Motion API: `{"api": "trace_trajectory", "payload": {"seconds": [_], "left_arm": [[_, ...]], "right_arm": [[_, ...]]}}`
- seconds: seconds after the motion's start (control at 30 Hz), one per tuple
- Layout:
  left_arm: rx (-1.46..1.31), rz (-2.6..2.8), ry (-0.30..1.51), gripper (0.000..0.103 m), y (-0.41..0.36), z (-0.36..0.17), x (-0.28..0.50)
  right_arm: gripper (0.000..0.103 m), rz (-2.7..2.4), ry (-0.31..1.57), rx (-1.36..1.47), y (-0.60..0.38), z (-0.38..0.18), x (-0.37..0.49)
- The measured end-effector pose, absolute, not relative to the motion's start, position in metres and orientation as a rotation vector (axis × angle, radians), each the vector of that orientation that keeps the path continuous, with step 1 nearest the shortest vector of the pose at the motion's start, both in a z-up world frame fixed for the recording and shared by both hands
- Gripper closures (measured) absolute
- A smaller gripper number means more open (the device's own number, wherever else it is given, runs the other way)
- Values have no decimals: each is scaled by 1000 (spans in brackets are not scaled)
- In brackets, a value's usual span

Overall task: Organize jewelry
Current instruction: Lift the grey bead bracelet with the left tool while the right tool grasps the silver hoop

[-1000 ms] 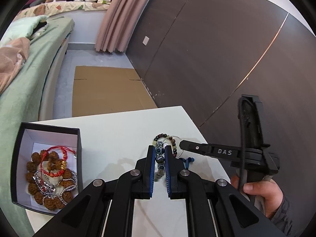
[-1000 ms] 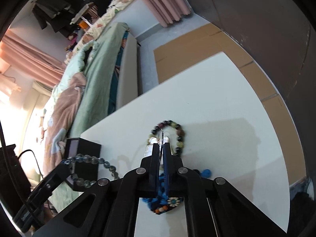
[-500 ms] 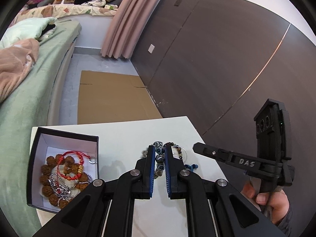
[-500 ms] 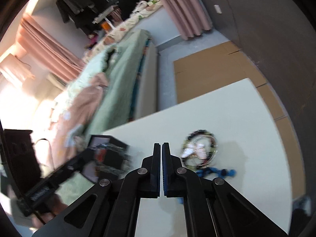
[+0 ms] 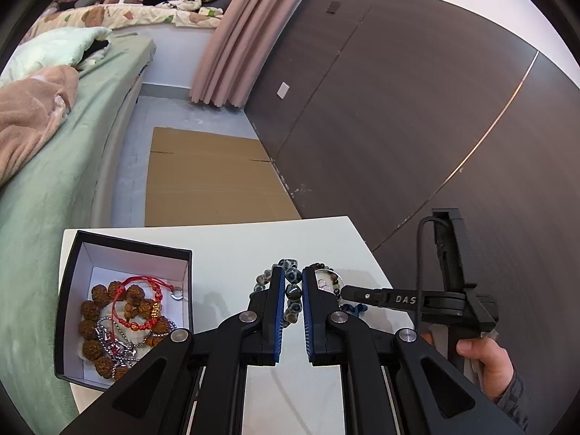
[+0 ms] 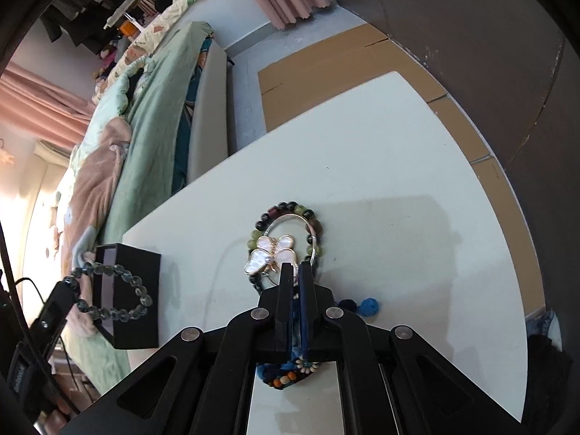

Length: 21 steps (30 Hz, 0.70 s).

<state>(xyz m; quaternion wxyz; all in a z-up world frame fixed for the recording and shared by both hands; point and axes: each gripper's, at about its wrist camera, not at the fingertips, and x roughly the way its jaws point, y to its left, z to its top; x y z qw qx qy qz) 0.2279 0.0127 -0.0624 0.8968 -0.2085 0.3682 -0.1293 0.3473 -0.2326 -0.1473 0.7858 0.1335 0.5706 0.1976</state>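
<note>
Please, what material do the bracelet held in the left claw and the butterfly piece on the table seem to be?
The bracelet in the left claw looks like polished stone or glass: round grey-blue beads, glossy and half translucent. The butterfly piece looks like mother-of-pearl, with a milky, shiny surface in a thin gold-coloured metal rim; it could be an imitation.

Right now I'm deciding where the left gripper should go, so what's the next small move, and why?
Probably carry the grey bead bracelet leftward over the open black box and release it there. The left gripper is shut on the bracelet, lifted off the white table, and the box already holds other bracelets.
</note>
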Motion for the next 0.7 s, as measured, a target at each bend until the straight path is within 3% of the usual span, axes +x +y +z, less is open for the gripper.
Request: {"api": "trace_trajectory", "payload": {"seconds": [0.13,0.17,0.2,0.23,0.27,0.47,0.53,0.6,0.7], "left_arm": [[-436,-267,761,94,14,-62,227],[-435,-267,762,94,14,-62,227],[-435,-267,763,94,15,-62,227],[-435,-266,763,94,15,-62,227],[-435,-266,763,94,15,-62,227],[-435,-261,763,94,17,-62,227],[-438,-258,763,94,18,-63,227],[-441,-254,761,94,20,-62,227],[-445,-250,757,94,22,-61,226]], "right_arm": [[95,440,1168,263,-232,-136,342],[70,449,1163,272,-232,-136,341],[23,459,1166,291,-234,-137,342],[6,470,1169,327,-237,-139,343],[0,473,1167,350,-238,-140,344],[3,423,1148,376,-242,-140,349],[20,417,1166,375,-242,-145,351],[47,406,1197,365,-240,-152,355],[55,387,1195,330,-237,-157,356]]}}
